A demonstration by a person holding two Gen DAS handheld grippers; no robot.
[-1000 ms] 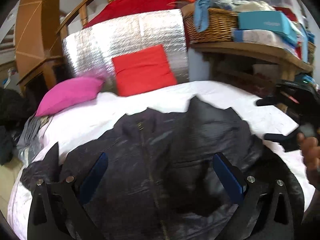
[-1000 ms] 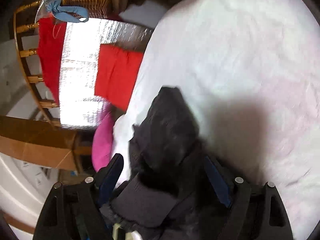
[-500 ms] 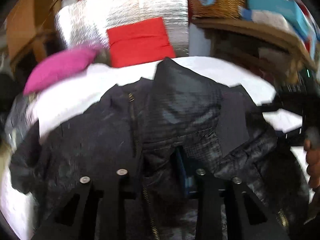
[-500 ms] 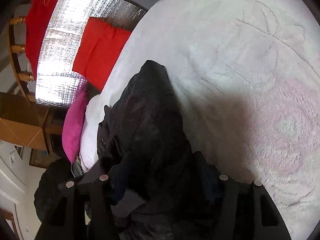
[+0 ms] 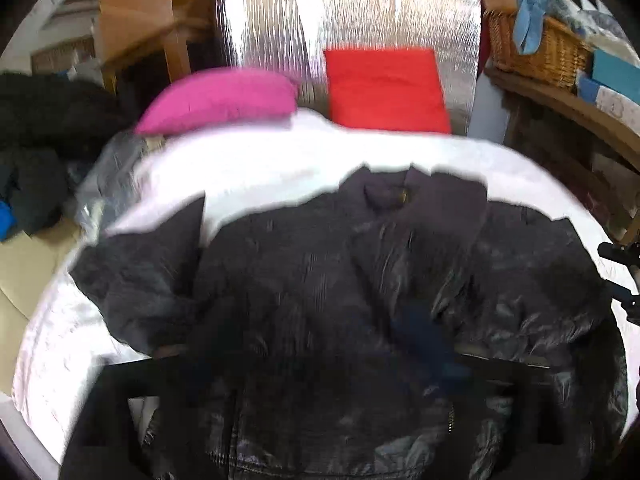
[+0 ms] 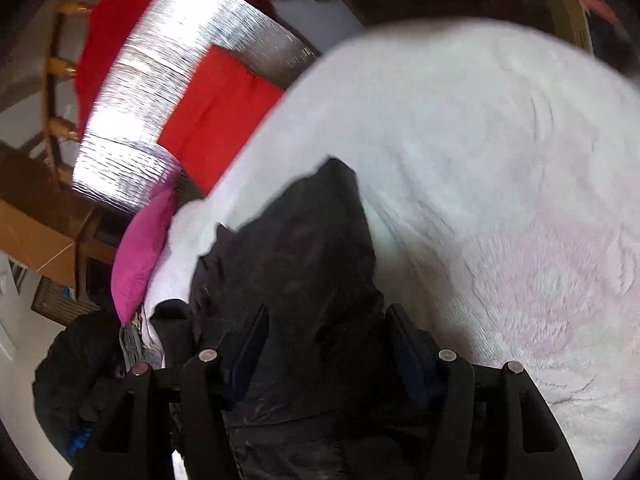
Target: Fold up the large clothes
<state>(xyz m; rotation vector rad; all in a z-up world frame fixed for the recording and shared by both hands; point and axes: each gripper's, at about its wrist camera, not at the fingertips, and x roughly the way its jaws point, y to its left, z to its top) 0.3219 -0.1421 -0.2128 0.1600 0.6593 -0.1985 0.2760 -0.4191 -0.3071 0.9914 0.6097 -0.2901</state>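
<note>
Black and slightly shiny, the jacket [image 5: 360, 280] lies spread across the white bed cover [image 5: 280, 160], collar toward the pink pillow [image 5: 220, 98] and the red cushion [image 5: 386, 90] that leans on the silver foil panel [image 5: 360, 12]. By my reading the fold is only just begun: the front is up with the zip running down the middle, one sleeve [image 5: 148, 264] sticks out flat on the left side of the left wrist view, and the far side of the jacket looks bunched and partly drawn over the body near the collar. The left tool [image 5: 320, 380] sits low over the hem, but its fingers are lost in blur and dark cloth, so I cannot tell whether it grips anything or how wide it stands. The right tool [image 6: 324, 344] is clearer: its blue-padded fingers [image 6: 408, 348] stand a fair way apart with a thick ridge of the jacket [image 6: 296, 264] lying between them, and the pads do not seem pressed into it, so I judge the cloth loose in the gap rather than pinched. Left to do, as far as I can see: both sleeves brought in, the sides laid over, then the length doubled up. A wicker basket [image 5: 536, 52] sits on the wooden shelf [image 5: 568, 108] beside the bed.
</note>
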